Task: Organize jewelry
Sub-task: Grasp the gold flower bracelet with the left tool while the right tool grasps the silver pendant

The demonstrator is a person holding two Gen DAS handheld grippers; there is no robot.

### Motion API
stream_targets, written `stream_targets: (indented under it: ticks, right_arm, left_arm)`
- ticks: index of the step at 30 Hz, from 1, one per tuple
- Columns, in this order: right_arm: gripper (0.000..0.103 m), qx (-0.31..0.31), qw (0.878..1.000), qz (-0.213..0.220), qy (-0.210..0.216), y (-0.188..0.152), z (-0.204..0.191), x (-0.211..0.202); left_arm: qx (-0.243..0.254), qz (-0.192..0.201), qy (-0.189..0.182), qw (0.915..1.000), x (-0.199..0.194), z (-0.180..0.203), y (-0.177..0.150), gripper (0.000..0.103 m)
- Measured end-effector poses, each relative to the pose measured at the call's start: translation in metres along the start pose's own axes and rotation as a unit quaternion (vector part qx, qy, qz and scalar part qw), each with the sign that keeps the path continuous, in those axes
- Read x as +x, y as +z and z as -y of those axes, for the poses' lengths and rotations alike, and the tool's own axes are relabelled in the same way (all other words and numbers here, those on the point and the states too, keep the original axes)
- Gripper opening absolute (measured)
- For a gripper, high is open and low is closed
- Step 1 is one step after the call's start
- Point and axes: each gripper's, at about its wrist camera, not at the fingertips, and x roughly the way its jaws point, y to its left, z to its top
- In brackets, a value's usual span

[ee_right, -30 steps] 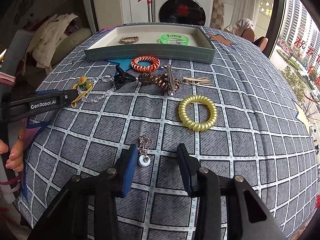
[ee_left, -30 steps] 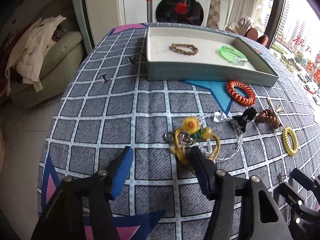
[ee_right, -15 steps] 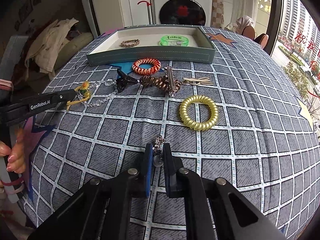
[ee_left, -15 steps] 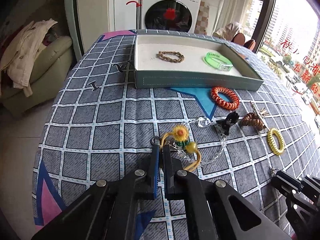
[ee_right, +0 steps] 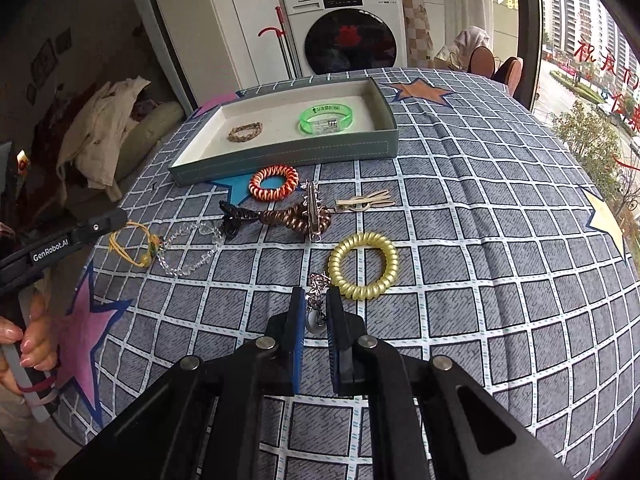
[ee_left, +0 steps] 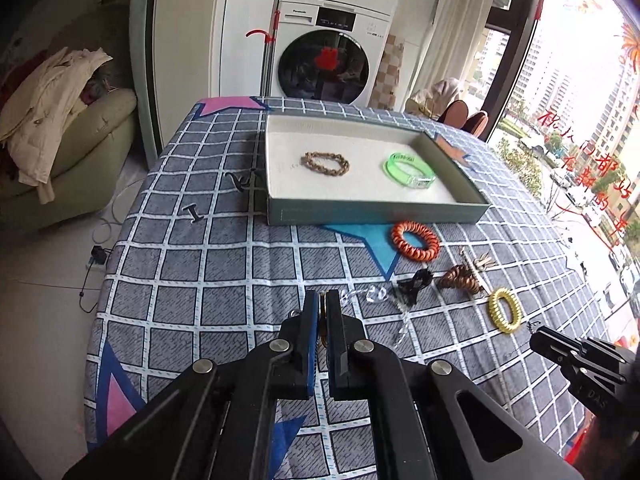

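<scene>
1. Where the grey checked tablecloth (ee_right: 460, 208) runs out toward the sofa, the left gripper (ee_left: 322, 300) has its blue-padded jaws almost together, pinching the yellow cord bracelet with a small flower charm (ee_right: 134, 246), which hangs from its tip in the right wrist view.
2. Just right of it, a clear crystal bead chain (ee_right: 188, 250) lies on the cloth, touching a black claw hair clip (ee_right: 232, 220).
3. Beyond them sits the shallow grey-green tray with a white floor (ee_right: 288, 156), holding a brown braided bracelet (ee_right: 245, 132) and a translucent green bangle (ee_right: 328, 119).
4. Before the tray lie an orange spiral hair tie (ee_right: 274, 183) and a copper spiral hair tie (ee_right: 294, 217).
5. Nearer, the right gripper (ee_right: 314, 304) is closed on a small silver chain with a round white pendant (ee_right: 316, 300), just beside a yellow spiral hair tie (ee_right: 363, 265).
</scene>
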Motion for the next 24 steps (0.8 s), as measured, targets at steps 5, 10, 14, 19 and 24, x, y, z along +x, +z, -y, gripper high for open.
stream_targets:
  ticks: [5,10,14,19,24]
  right_arm:
    - [0.011,0.009,1.000,0.008,0.018,0.014,0.004,-0.005]
    - [0.011,0.021,0.999,0.016,0.035,0.031,0.008,-0.008]
    - [0.011,0.024,0.999,0.019,0.037,0.035,0.008,-0.007]
    - [0.011,0.025,0.999,0.002,0.046,0.023,0.005,0.001]
    - [0.011,0.020,0.998,-0.008,0.053,0.012,-0.001,0.004]
  left_arm:
    - [-0.006,0.014,-0.014,0.9998,-0.010,0.000,0.013,0.020]
    - [-0.003,0.024,-0.019,0.9995,-0.013,0.001,0.026,0.020]
    - [0.005,0.022,-0.005,0.9997,-0.013,-0.001,0.025,0.020]
    - [0.038,0.017,0.073,0.9965,-0.014,0.001,-0.003,0.020]
    - [0.030,0.001,0.067,0.9973,-0.014,-0.008,-0.030,0.028]
